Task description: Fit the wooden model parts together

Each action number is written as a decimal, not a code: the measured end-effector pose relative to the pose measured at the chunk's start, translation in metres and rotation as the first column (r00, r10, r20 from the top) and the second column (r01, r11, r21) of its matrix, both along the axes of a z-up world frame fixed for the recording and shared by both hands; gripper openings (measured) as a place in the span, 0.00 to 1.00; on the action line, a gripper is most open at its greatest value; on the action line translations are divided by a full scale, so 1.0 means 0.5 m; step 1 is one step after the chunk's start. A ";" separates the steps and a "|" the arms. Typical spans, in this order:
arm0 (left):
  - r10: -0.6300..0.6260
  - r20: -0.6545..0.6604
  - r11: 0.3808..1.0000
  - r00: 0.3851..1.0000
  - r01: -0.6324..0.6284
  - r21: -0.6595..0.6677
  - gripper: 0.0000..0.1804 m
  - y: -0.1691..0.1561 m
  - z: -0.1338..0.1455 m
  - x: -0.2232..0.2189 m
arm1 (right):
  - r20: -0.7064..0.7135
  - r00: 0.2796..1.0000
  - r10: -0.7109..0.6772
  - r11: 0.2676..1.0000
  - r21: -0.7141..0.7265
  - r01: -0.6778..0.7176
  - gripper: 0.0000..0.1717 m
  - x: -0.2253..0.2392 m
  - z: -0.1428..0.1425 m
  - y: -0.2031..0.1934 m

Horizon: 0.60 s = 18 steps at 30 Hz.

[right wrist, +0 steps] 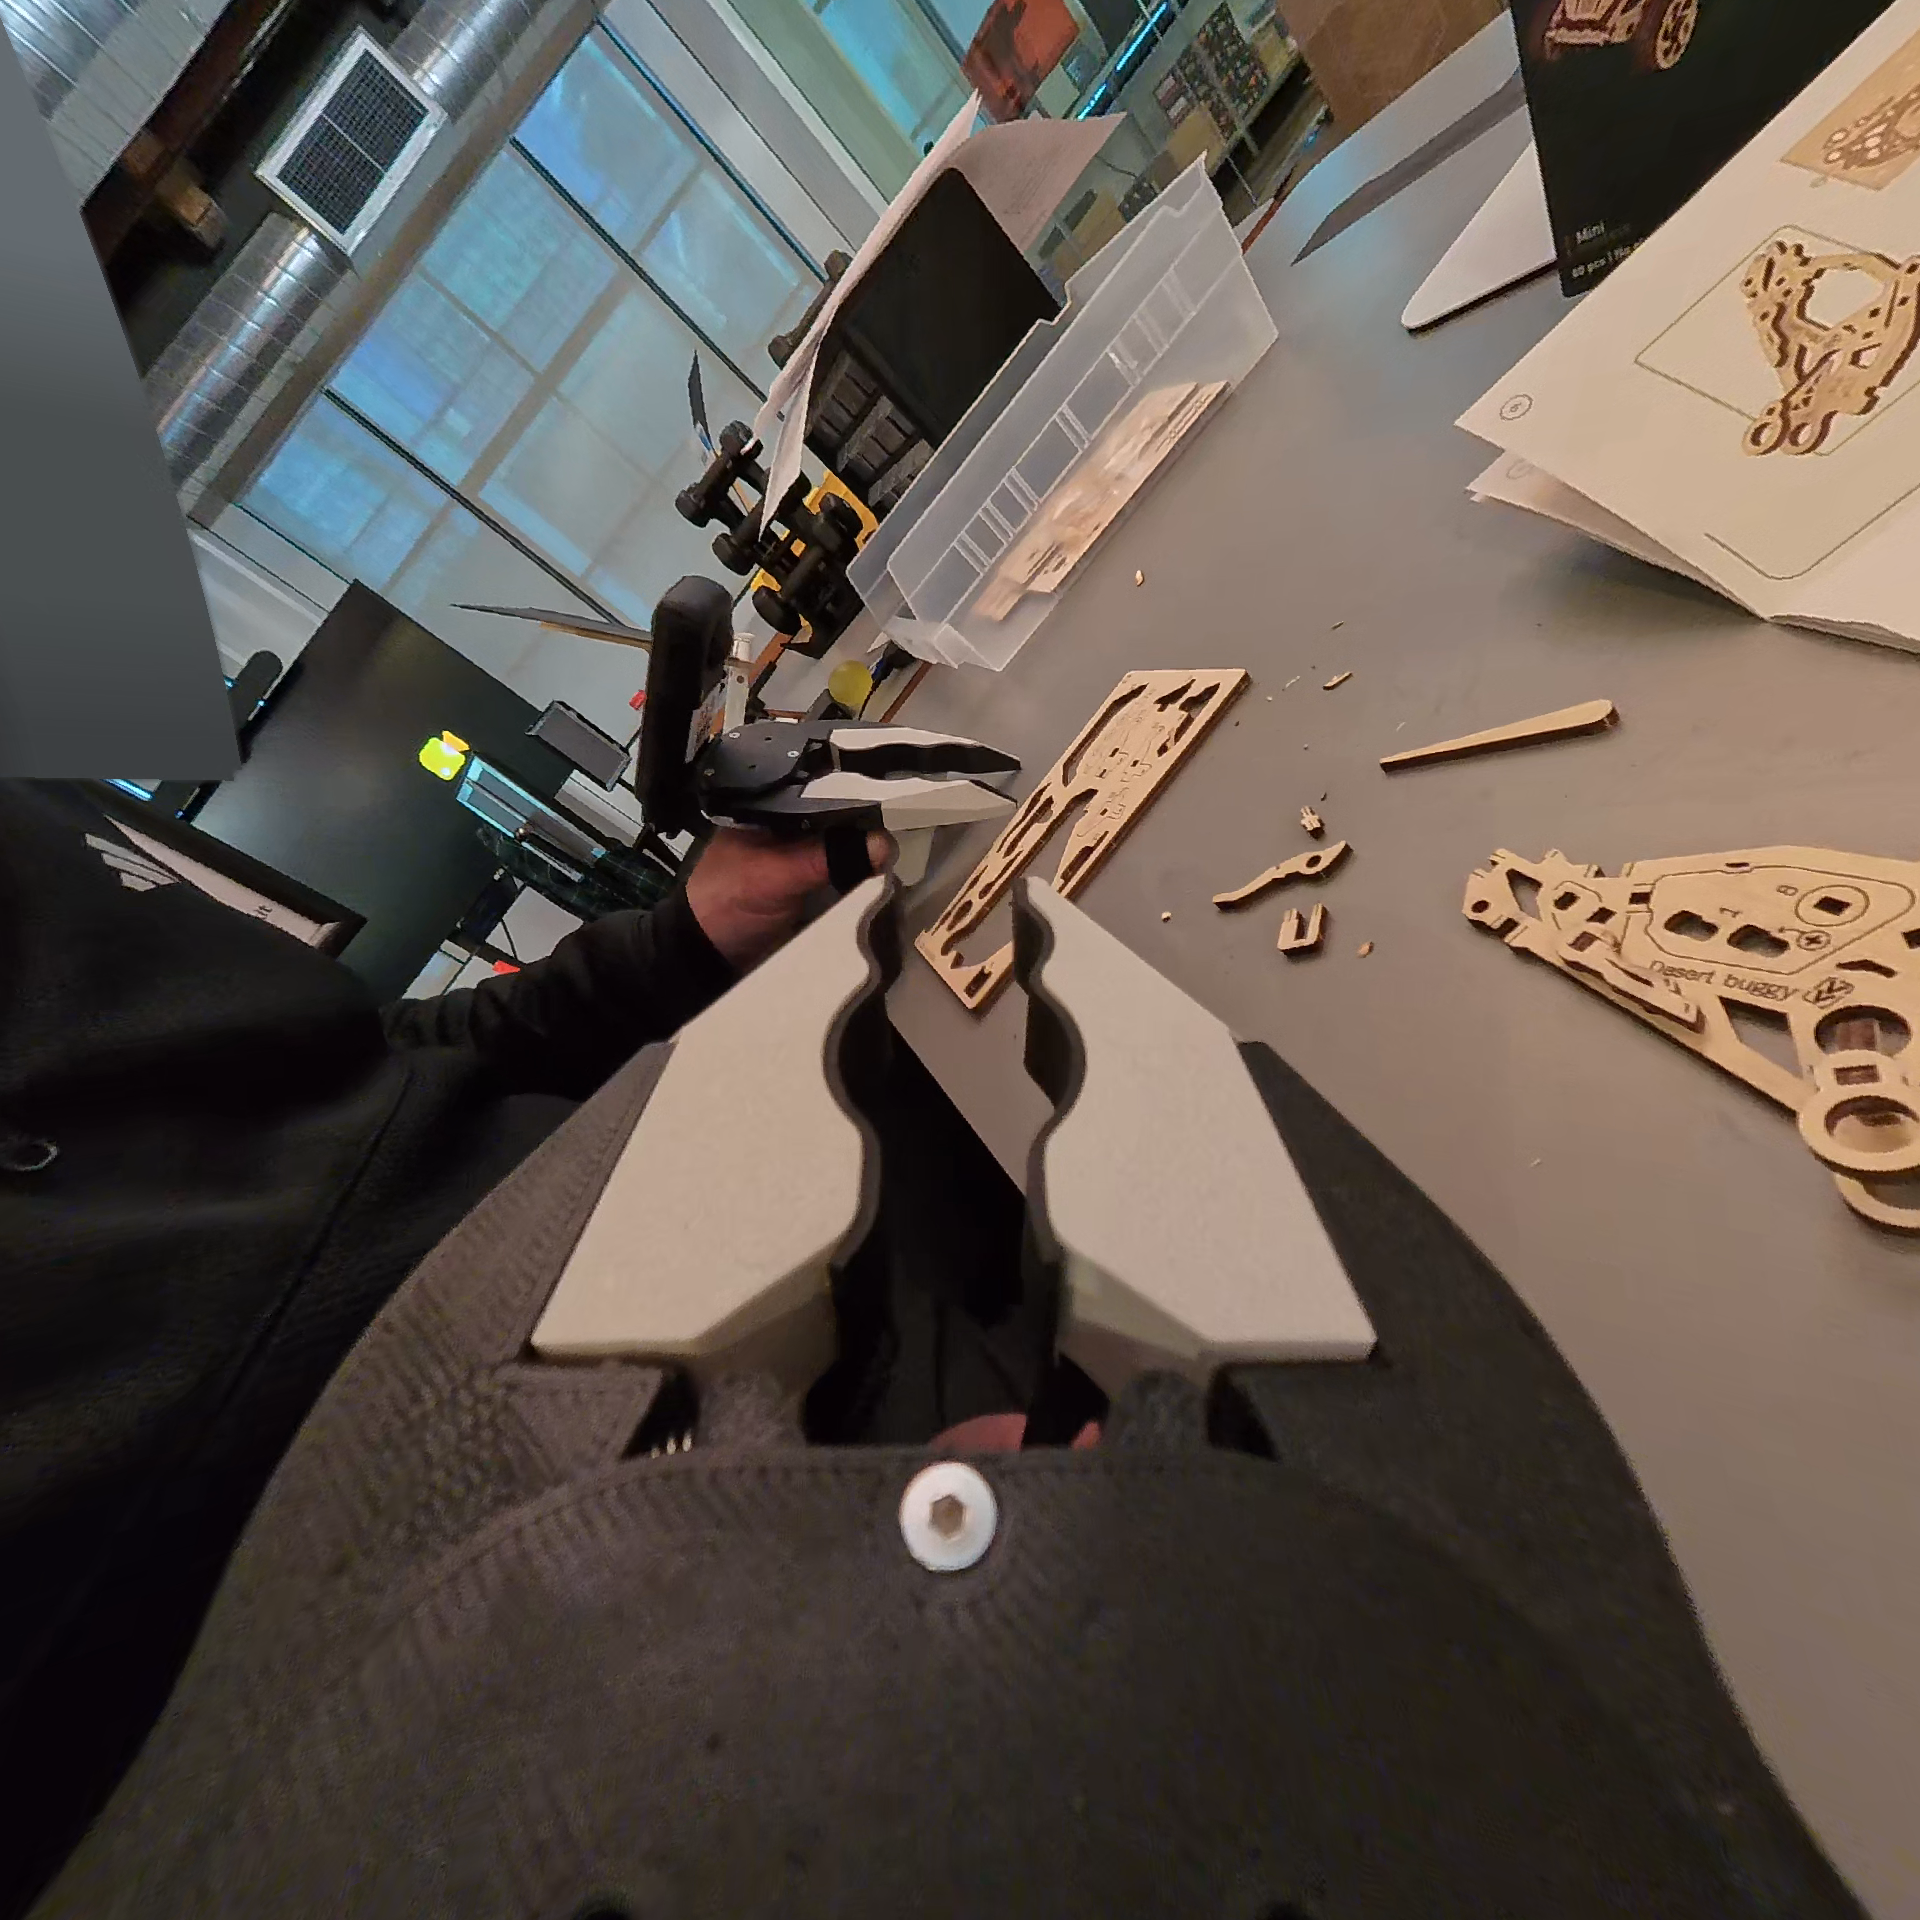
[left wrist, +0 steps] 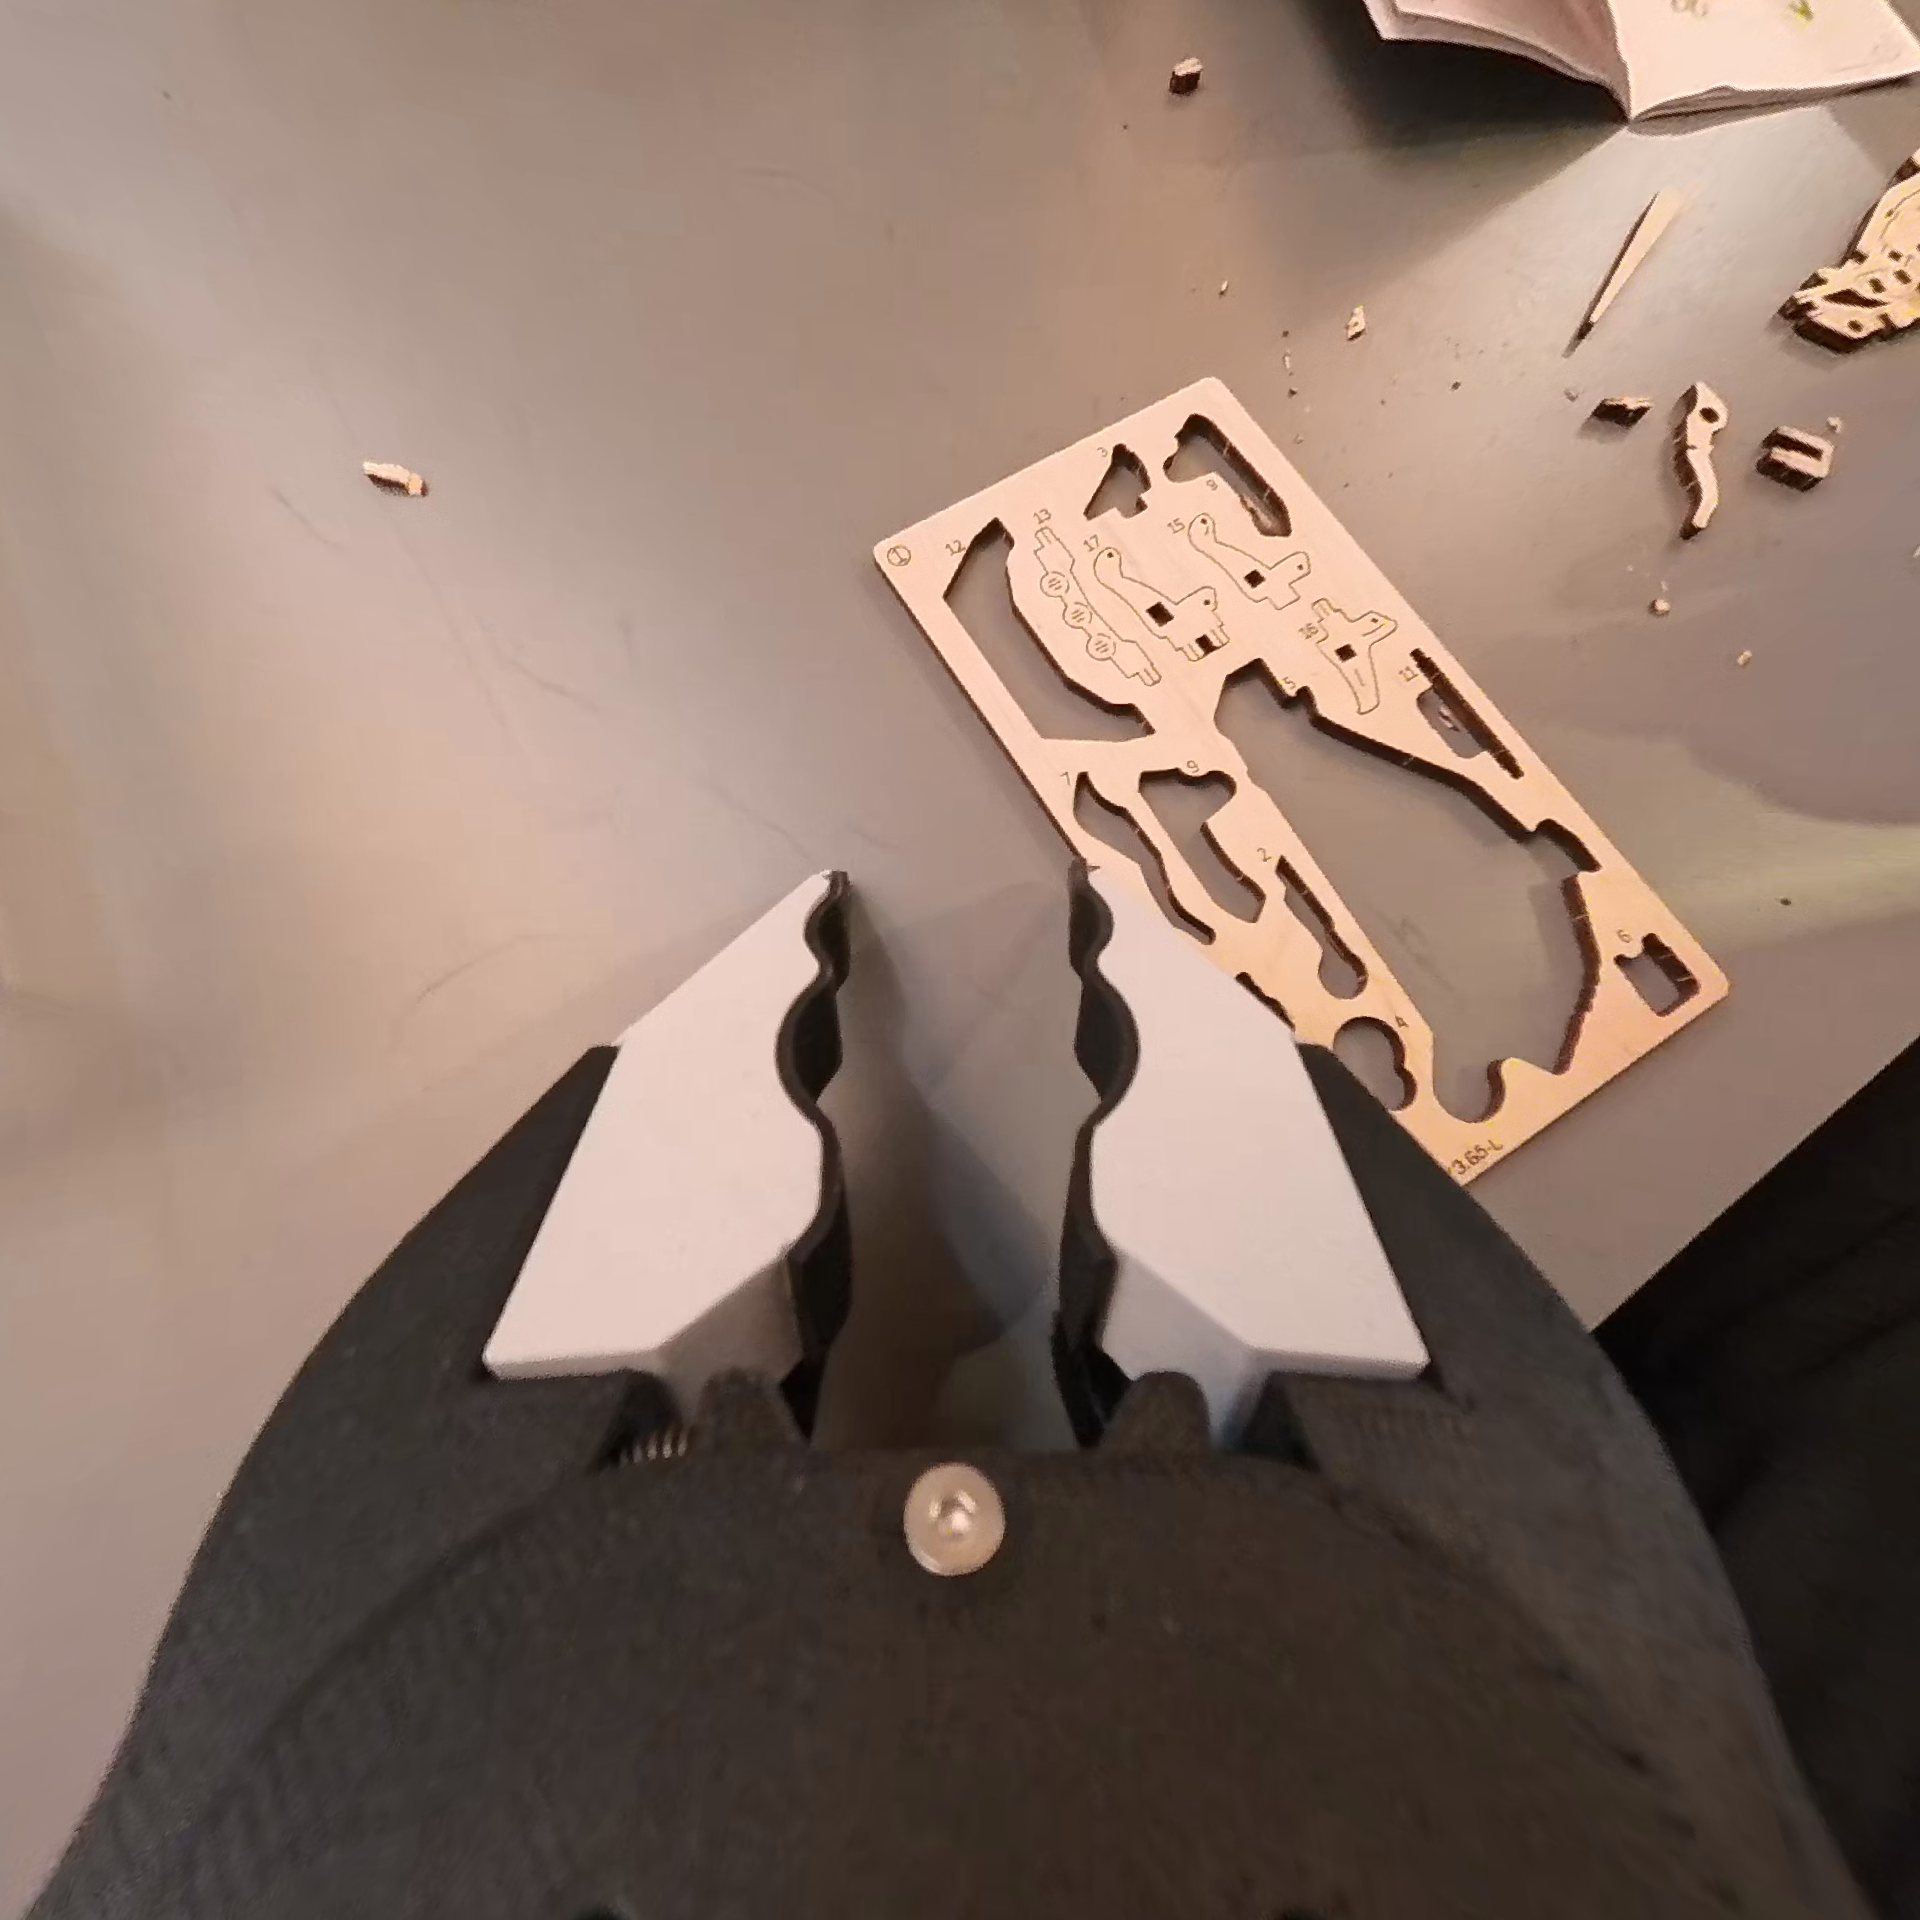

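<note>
Left wrist view looks almost straight down on the grey table (left wrist: 520,312), where the left gripper (left wrist: 961,894) hangs with its jaws spread and nothing between them, just beside the near corner of the punched-out wooden sheet (left wrist: 1226,727). That view alone shows the sheet's flat face, its cut-out holes and the small parts not yet pushed out near its far end. It catches only an edge of the half-built wooden model (left wrist: 1870,281) and a corner of the instruction booklet (left wrist: 1662,52). Right wrist view sits lower and tilted, and gives what the other cannot: the left gripper (right wrist: 1003,779) from the side, held by a hand (right wrist: 769,883) in a dark sleeve, above the table's edge beside the sheet (right wrist: 1091,810). Its own right gripper (right wrist: 956,894) is also released, jaws parted on air over the table's near edge. This view shows the model (right wrist: 1714,956) lying flat to the right, a curved loose piece (right wrist: 1283,873), a small forked piece (right wrist: 1304,927), a tapered wooden stick (right wrist: 1507,732), the open booklet (right wrist: 1714,416) and a clear plastic bin (right wrist: 1091,416) farther back.
</note>
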<state>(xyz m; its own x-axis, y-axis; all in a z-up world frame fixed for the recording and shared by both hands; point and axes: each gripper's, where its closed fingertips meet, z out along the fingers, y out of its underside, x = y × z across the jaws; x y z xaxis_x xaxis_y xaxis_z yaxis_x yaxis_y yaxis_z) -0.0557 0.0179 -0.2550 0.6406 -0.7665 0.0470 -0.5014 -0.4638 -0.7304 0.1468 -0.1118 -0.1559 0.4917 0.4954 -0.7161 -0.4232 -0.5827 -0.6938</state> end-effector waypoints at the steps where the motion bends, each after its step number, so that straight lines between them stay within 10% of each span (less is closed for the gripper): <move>1: -0.002 -0.006 1.000 1.000 0.002 0.005 0.23 0.000 0.000 0.000 | 0.002 1.000 -0.001 1.000 0.002 0.001 0.11 0.000 0.001 0.000; 10: -0.030 -0.029 0.999 0.999 0.031 0.035 0.41 -0.031 0.018 0.047 | -0.027 1.000 -0.007 1.000 0.002 0.007 0.11 0.004 0.005 0.000; 18: -0.002 -0.068 1.000 0.998 0.001 -0.029 0.25 -0.050 -0.001 0.077 | -0.050 0.999 -0.011 1.000 0.008 0.012 0.10 0.010 0.012 0.000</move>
